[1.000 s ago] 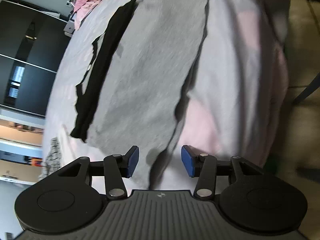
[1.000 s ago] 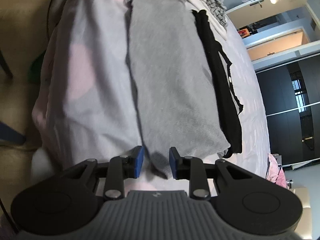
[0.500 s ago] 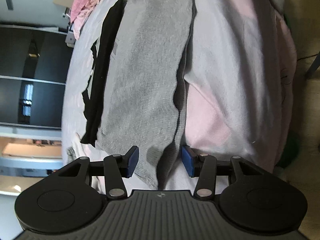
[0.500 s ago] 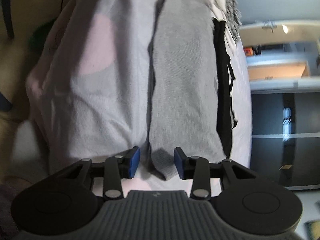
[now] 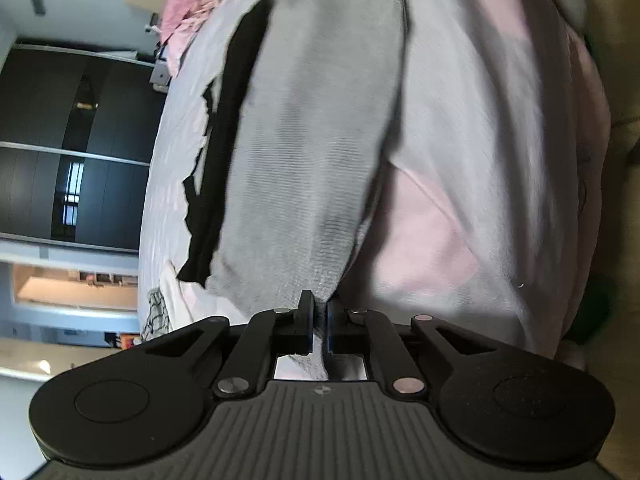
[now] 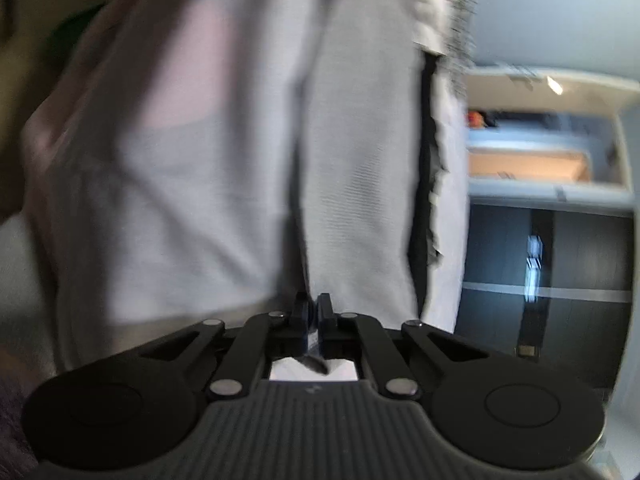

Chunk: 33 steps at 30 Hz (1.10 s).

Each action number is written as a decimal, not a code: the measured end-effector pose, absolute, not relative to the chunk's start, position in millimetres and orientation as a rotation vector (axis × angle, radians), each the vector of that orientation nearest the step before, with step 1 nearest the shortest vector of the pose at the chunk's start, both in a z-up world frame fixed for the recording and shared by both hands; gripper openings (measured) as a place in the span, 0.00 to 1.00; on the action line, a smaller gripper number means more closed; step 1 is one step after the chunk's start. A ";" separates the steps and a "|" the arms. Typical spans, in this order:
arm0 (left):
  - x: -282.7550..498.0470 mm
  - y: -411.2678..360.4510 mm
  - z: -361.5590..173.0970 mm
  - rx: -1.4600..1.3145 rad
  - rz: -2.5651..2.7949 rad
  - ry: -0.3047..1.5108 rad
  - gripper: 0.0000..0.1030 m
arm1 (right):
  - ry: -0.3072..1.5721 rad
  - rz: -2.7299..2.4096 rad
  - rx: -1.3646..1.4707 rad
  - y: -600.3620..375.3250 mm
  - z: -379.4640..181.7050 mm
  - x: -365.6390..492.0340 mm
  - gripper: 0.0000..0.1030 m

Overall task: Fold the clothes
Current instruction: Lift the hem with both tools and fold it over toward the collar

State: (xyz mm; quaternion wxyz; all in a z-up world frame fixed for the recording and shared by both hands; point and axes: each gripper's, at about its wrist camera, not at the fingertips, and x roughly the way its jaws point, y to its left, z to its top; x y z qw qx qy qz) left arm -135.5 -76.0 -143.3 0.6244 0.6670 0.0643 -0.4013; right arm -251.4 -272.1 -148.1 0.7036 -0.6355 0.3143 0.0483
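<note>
Left wrist view, left to right: a dark wardrobe (image 5: pixel 72 140), a black garment (image 5: pixel 228 140), then the grey knit garment (image 5: pixel 312 140) on the pale pink-patched bed cover (image 5: pixel 480 160). Left gripper (image 5: pixel 319 320) fingers pinch its near edge; right gripper (image 6: pixel 313 322) fingers clamp it too.

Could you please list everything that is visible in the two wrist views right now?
grey garment: one, grey knit, lying lengthwise on the bed, its near corners pinched by both grippers.
black garment: one, black, lying along the grey garment's far side.
bed cover: one, pale lilac with pink patches, under the clothes.
pile of clothes: one heap, pink and pale, at the far end of the bed.
wardrobe: one, dark doors, beyond the bed.
left gripper: one, black with blue pads, shut on the grey cloth.
right gripper: one, black, shut on the grey cloth; blurred.
</note>
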 end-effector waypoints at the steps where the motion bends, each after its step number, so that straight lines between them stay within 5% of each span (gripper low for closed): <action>1: -136.3 -75.4 -134.5 1.512 -0.921 0.155 0.03 | 0.685 0.074 -1.377 -273.2 -136.9 -249.5 0.04; 17: -173.3 -44.2 12.7 1.169 -0.896 0.231 0.03 | 0.521 -0.197 -1.037 -257.3 5.4 -290.0 0.03; 33: -139.9 -71.6 41.3 1.238 -0.877 0.130 0.03 | 0.492 -0.211 -1.088 -268.8 36.0 -271.7 0.03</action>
